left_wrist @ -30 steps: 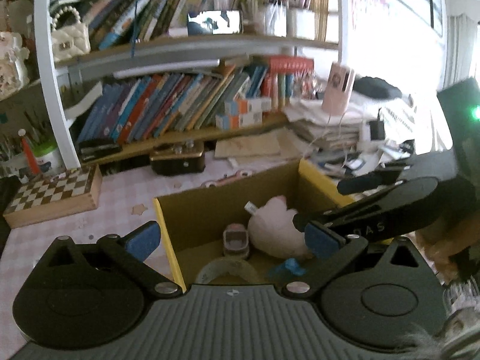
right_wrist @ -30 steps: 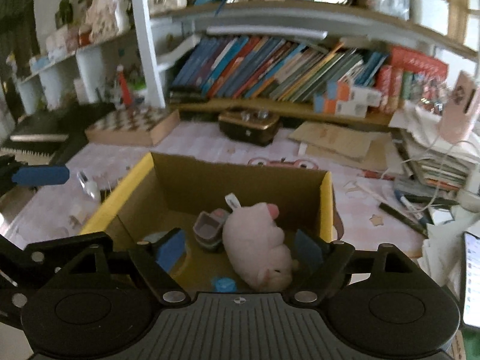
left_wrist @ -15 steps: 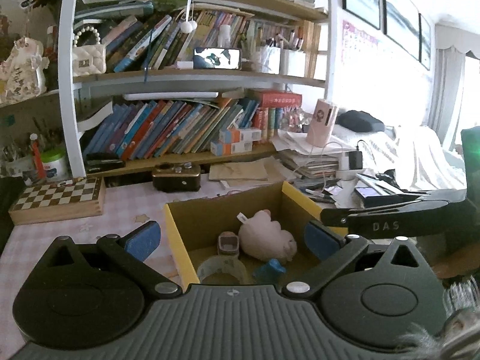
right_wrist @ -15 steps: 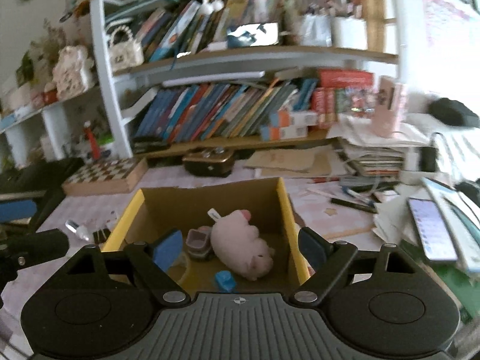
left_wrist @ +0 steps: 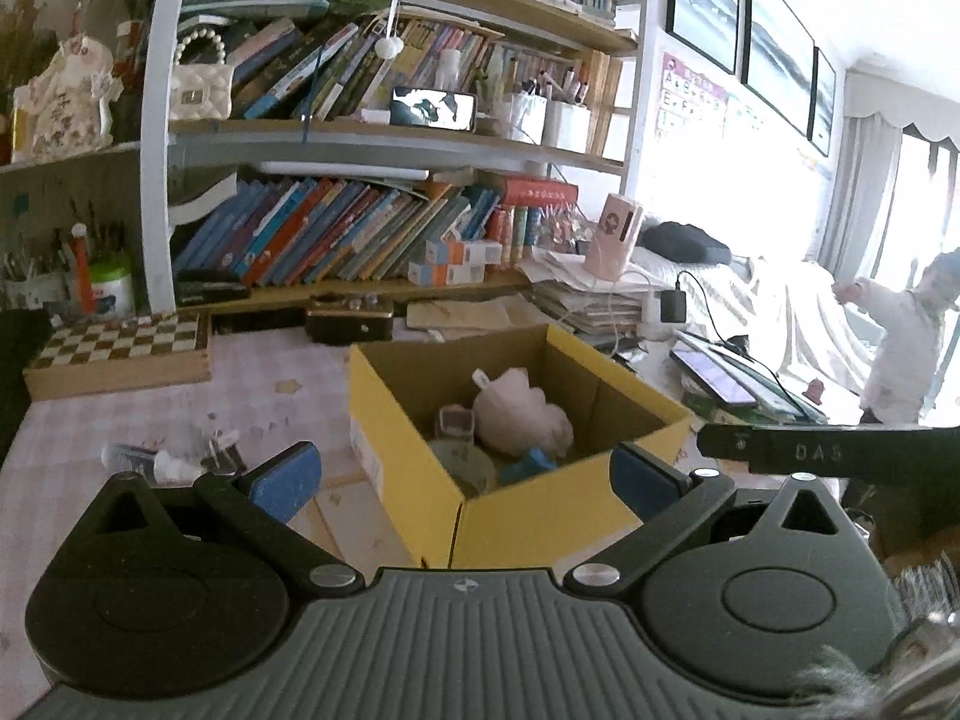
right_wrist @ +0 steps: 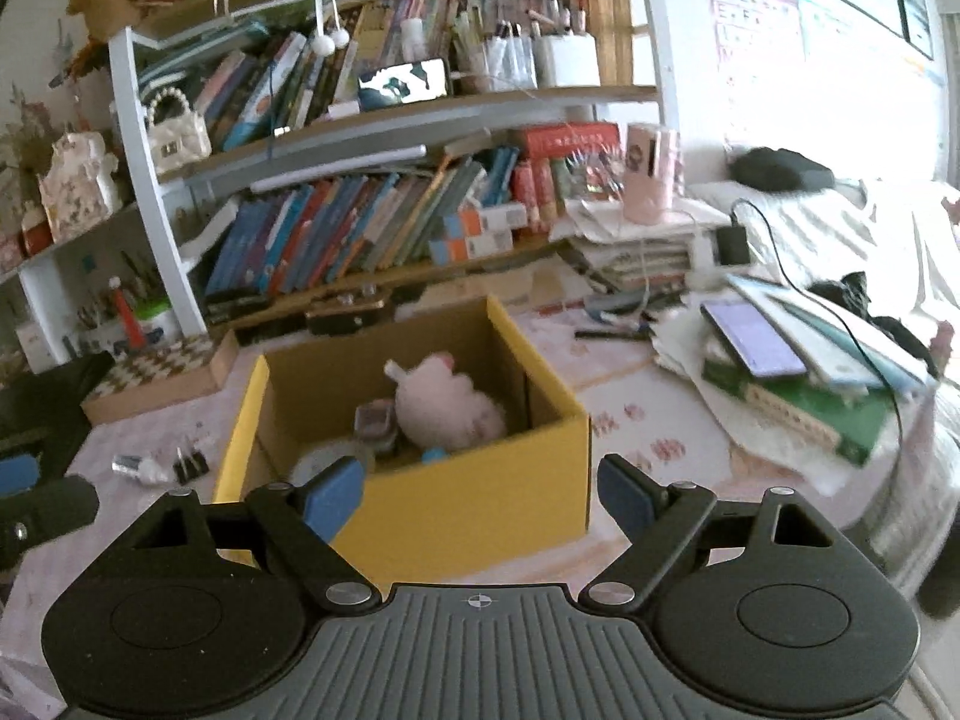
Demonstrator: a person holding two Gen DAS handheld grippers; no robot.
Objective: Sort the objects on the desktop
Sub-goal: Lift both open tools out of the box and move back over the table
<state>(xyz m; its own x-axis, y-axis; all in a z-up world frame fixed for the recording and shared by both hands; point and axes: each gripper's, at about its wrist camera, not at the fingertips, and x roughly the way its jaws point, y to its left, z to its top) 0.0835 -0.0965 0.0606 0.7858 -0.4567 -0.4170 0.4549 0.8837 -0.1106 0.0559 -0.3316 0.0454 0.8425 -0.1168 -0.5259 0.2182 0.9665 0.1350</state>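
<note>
A yellow cardboard box (left_wrist: 540, 516) (right_wrist: 480, 498) stands open on the pink desk. Inside lie a pink plush toy (left_wrist: 519, 414) (right_wrist: 447, 405), a small grey case (left_wrist: 455, 422) (right_wrist: 375, 423), a tape roll (left_wrist: 465, 462) and a small blue piece (left_wrist: 528, 462) (right_wrist: 433, 454). My left gripper (left_wrist: 465, 477) is open and empty, held back above the box's near corner. My right gripper (right_wrist: 480, 495) is open and empty, in front of the box. On the desk left of the box lie a small bottle (left_wrist: 159, 462) (right_wrist: 135, 467) and a black binder clip (left_wrist: 222, 459) (right_wrist: 191, 465).
A chessboard box (left_wrist: 120, 354) and a dark case (left_wrist: 348, 318) sit by the bookshelf at the back. Stacked books, papers, a phone (right_wrist: 753, 345) and cables crowd the right side. The right gripper's finger (left_wrist: 828, 453) crosses the left wrist view.
Both grippers have pulled back and up from the box, so more of the desk and room shows. Both stay open and empty. The box contents have not moved.
</note>
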